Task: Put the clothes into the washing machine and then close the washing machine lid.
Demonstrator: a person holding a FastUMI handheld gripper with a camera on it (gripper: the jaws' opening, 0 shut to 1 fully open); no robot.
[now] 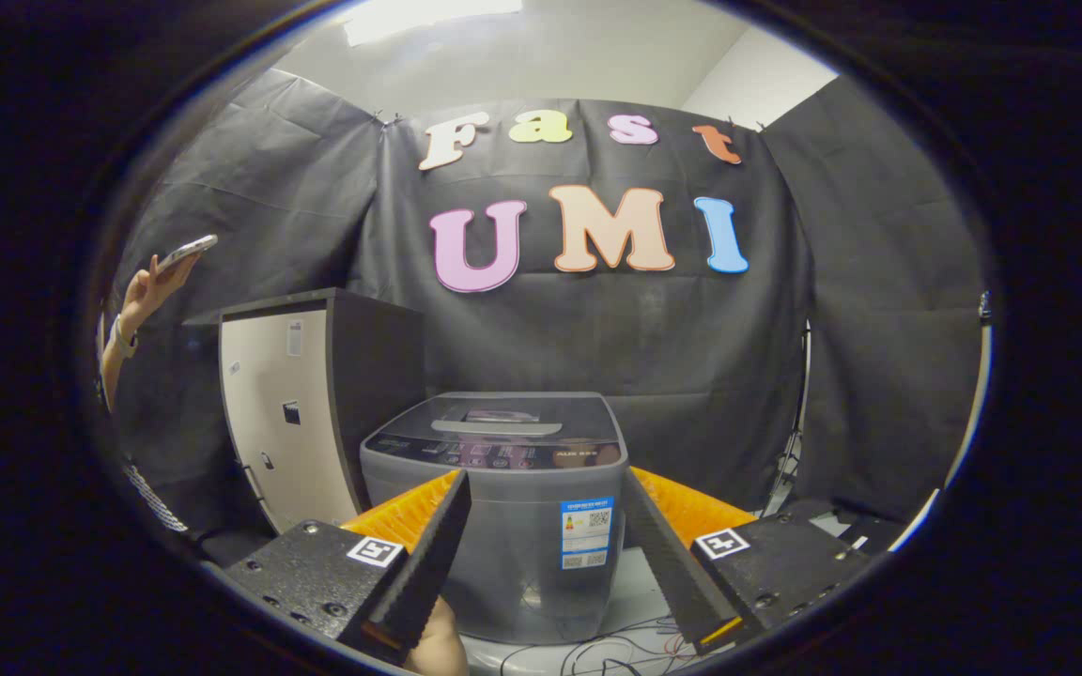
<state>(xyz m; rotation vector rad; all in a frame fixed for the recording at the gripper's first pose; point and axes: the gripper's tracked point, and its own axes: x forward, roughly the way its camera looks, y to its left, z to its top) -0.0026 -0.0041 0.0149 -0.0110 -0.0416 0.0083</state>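
The small grey plastic top-loading washing machine [503, 507] stands just ahead of the gripper [546, 554], at 12 o'clock from the fingers, and its body shows in the gap between them. Its dark glossy lid [499, 422] lies flat and closed on the top. The fingers are spread wide and hold nothing; neither one touches the machine.

I see no clothes here, not on the white floor [635, 587] by the machine and not between the fingers. Whether they are inside the drum I cannot tell, because the lid hides it. So this scene fits two stages: the clothes are waiting somewhere outside the view, or they are already inside under the closed lid.

For any work on the lid, I judge that the gripper should come from above and stay level, because the lid looks smooth and a finger may slip on it.

At 10 o'clock stands a tall cabinet with a beige door and dark sides [301, 413]. Further at 9 o'clock a person's raised hand [148, 286] holds a phone [186, 251]. Thin cables [616, 652] lie on the floor at 6 o'clock, so the gripper should keep above them.
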